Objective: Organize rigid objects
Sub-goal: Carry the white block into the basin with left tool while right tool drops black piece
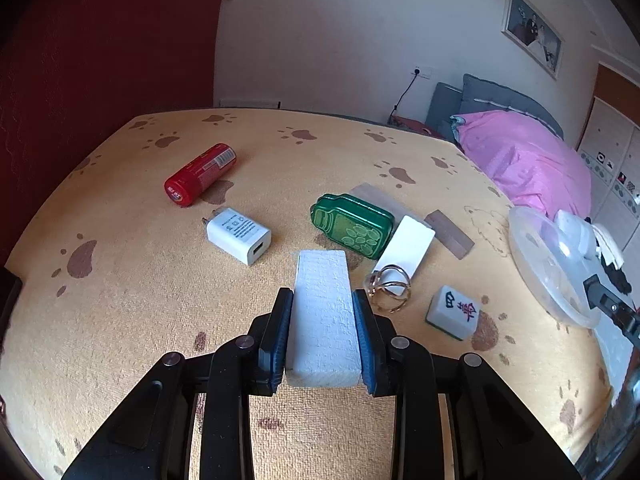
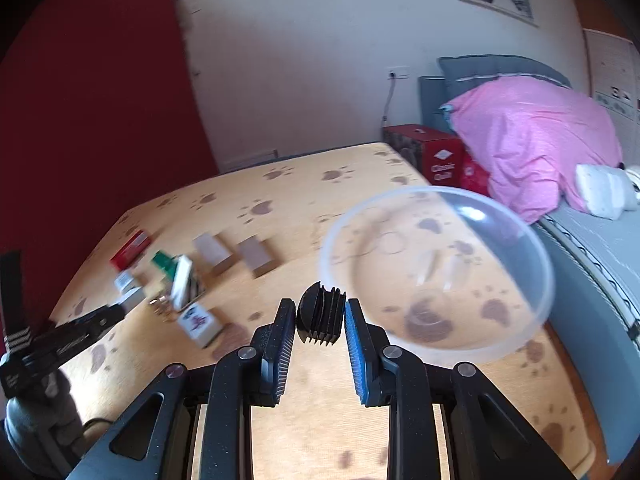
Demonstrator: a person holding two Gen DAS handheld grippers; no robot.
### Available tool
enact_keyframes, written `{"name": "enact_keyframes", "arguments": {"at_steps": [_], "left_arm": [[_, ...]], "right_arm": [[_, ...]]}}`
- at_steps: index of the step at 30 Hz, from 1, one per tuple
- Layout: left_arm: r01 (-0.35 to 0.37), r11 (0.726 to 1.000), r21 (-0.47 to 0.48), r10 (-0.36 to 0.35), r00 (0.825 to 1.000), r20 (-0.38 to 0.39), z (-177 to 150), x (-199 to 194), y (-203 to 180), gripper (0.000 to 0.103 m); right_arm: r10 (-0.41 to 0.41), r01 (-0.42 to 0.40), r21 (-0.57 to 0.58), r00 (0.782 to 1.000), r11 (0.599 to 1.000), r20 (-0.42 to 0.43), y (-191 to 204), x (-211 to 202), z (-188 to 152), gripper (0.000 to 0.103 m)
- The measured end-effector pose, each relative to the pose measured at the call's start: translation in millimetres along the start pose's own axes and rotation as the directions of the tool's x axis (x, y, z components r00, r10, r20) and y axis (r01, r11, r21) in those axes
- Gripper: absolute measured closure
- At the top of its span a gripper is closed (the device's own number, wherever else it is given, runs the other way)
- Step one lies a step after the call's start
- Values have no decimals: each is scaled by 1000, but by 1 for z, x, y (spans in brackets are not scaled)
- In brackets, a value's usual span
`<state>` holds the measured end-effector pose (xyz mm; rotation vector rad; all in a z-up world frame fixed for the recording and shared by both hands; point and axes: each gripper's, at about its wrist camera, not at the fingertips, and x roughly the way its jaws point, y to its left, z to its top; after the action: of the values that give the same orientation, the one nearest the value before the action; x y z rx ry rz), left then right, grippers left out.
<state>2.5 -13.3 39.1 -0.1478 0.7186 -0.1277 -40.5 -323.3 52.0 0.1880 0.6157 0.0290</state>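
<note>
Where paws dot—orange tablecloth [image 1: 132, 320]

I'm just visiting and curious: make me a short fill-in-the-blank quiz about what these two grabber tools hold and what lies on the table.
1. The left gripper is clamped on a ______ foam block.
2. The black ribbed plug sits between the right gripper fingers, beside a clear plastic ______.
3. The can lying on its side on the table is ______ in colour.
4. The white charger lies to the left of the ______ bottle-shaped tin.

Missing words: white; bowl; red; green
</note>
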Motion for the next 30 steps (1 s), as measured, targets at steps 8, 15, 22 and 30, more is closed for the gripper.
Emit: {"name": "enact_keyframes", "arguments": {"at_steps": [8,15,22,30], "left_arm": [[29,998,47,-30,999,27,6,-13,-26,73],[66,993,97,-70,997,34,11,-16,-58,73],[136,980,144,-140,990,20,17,-11,-99,73],[215,955,206,-220,976,-1,24,7,-153,73]], "right_arm": [[-104,103,55,994,993,25,-47,5,4,68],[-157,154,76,987,985,39,-66,3,-6,40],[-181,175,106,982,979,57,-73,-6,-11,39],[-189,178,132,979,975,79,-75,-10,-13,33]]}}
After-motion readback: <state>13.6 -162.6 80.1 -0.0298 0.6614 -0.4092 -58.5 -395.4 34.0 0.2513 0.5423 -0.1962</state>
